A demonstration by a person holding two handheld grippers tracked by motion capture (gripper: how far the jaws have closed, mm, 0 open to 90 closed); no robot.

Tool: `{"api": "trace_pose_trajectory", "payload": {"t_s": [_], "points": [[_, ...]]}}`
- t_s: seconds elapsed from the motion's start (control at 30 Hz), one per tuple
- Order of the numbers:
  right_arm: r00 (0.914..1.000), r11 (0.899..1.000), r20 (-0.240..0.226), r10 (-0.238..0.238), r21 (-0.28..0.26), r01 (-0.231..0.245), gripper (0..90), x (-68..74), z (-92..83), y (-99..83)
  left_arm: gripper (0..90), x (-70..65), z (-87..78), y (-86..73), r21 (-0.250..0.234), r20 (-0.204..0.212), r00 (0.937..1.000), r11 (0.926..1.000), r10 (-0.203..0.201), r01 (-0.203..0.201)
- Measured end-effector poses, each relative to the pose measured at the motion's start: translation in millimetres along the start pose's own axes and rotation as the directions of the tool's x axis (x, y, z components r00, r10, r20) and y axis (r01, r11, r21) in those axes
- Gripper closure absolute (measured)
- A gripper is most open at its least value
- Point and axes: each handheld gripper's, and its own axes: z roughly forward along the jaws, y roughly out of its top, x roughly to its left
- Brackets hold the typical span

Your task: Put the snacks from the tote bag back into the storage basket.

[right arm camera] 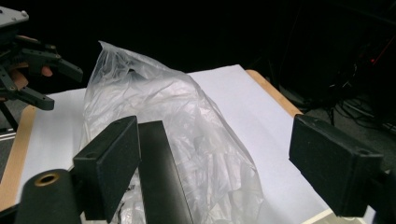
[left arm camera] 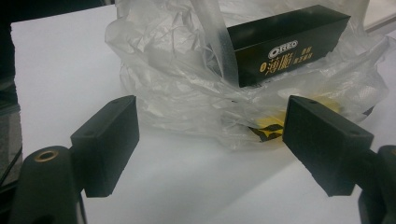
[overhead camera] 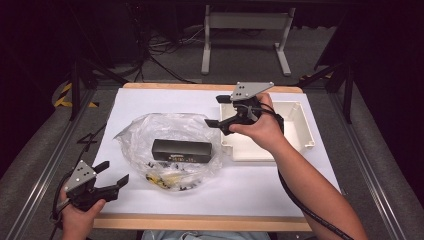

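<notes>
My left hand-held gripper point(overhead camera: 112, 175) waits open and empty at the near desk point(overhead camera: 260, 195) edge. The black box point(overhead camera: 181, 150) is not out of the plastic bag point(overhead camera: 145, 131) yet. Farther back, my right hand-held gripper point(overhead camera: 216, 123) hangs open and empty beside the white tray point(overhead camera: 300, 125).

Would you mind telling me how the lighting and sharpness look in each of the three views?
High view: the white table cover is brightly lit against a dark room, all slightly soft. Left gripper view: the black box is sharp with legible print, and the plastic bag shows glare. Right gripper view: the background is nearly black and the left gripper is dim.
</notes>
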Motion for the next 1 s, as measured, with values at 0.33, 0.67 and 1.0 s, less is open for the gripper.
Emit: {"api": "trace_pose_trajectory", "payload": {"t_s": [0.33, 0.67, 1.0], "points": [[0.9983, 0.999, -0.057, 0.01, -0.043, -0.012, 16.1, -1.4, 20.5, -1.1, 19.6, -0.2, 0.7, 0.5, -0.003, 0.001, 1.0, 1.0, 0.002, -0.002], [0.9913, 0.996, -0.13, 0.017, -0.086, -0.029, 15.6, -2.0, 41.6, -10.7, 19.5, 0.0, 1.4, 0.9, -0.006, 0.005, 1.0, 1.0, 0.003, -0.003], [0.9909, 0.999, -0.135, -0.003, -0.054, -0.004, 14.6, 5.1, 62.5, -29.6, 19.5, 0.3, 1.9, 1.1, -0.007, 0.009, 1.0, 1.0, 0.002, -0.002]]}}
